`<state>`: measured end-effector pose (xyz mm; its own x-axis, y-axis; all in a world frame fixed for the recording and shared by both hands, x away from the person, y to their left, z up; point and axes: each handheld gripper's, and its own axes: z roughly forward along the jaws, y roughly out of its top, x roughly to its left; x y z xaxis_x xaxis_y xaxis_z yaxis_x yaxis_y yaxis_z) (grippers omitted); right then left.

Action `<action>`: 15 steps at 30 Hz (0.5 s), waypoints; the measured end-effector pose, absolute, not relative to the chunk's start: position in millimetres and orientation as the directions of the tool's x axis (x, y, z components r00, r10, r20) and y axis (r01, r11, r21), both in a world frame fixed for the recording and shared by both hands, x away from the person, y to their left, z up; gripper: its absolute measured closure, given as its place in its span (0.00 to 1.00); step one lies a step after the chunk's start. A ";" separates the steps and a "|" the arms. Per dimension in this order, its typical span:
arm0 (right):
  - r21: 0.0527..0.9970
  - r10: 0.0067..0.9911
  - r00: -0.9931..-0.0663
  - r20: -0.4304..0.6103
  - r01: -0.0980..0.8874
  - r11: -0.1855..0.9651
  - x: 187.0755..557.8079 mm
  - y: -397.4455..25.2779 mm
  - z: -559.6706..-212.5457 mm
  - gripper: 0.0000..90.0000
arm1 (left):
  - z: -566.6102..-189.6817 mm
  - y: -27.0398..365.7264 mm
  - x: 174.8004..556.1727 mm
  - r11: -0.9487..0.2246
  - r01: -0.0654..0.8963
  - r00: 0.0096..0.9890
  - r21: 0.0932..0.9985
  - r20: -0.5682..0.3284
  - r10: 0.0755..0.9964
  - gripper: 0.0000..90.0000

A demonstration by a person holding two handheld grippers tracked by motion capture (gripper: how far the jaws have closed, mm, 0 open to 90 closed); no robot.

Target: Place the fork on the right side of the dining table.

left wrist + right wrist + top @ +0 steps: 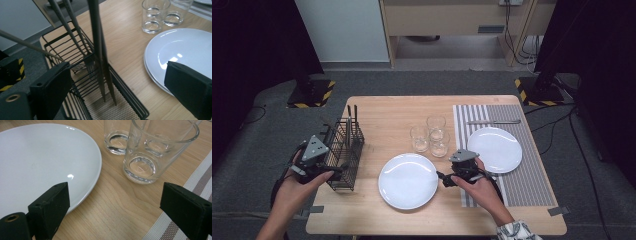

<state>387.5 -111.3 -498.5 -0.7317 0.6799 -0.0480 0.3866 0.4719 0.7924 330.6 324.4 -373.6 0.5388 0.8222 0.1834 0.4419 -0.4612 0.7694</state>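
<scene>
A black wire cutlery basket (346, 147) stands at the table's left edge with several utensils (98, 47) upright in it. My left gripper (332, 172) is open at the basket's near end; in the left gripper view (117, 92) its jaws straddle the basket's corner (130, 100). An empty white plate (408, 181) lies at the front centre. My right gripper (445, 179) is open just right of that plate, its jaws (120, 212) empty above bare wood between the plate's rim (95, 170) and the nearest glass (147, 155).
Three clear glasses (432, 136) stand clustered behind the front plate. A striped placemat (522, 165) on the right holds a second white plate (495, 149) and a knife (494, 121) beyond it. The table's left edge is close beside the basket.
</scene>
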 end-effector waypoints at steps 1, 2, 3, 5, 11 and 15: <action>0.792 0.680 -0.732 -0.048 0.387 0.472 387.4 -111.3 -498.5 0.10 | -372.3 327.2 331.2 -0.460 0.446 0.534 0.768 0.185 0.825 0.08; 0.792 0.679 -0.732 -0.049 0.386 0.472 387.3 -111.3 -498.4 0.10 | -371.7 328.6 331.8 -0.461 0.446 0.533 0.767 0.186 0.826 0.08; 0.792 0.678 -0.733 -0.049 0.385 0.474 387.3 -111.5 -498.3 0.10 | -371.2 330.7 332.8 -0.455 0.450 0.525 0.769 0.184 0.831 0.08; 0.793 0.680 -0.732 -0.048 0.386 0.472 387.2 -111.5 -498.2 0.10 | -370.3 334.9 334.5 -0.437 0.455 0.522 0.776 0.166 0.837 0.08; 0.793 0.681 -0.731 -0.046 0.388 0.470 387.1 -112.7 -497.7 0.10 | -367.3 347.3 339.2 -0.422 0.461 0.496 0.781 0.168 0.852 0.08; 0.792 0.680 -0.731 -0.045 0.389 0.470 386.8 -112.5 -497.9 0.10 | -364.5 355.1 343.8 -0.408 0.474 0.472 0.781 0.166 0.866 0.08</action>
<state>386.8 -112.5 -497.9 -0.7315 0.6804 -0.0446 0.3891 0.4702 0.7922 343.8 355.1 -364.5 0.4723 0.8658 0.1655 0.4736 -0.4076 0.7807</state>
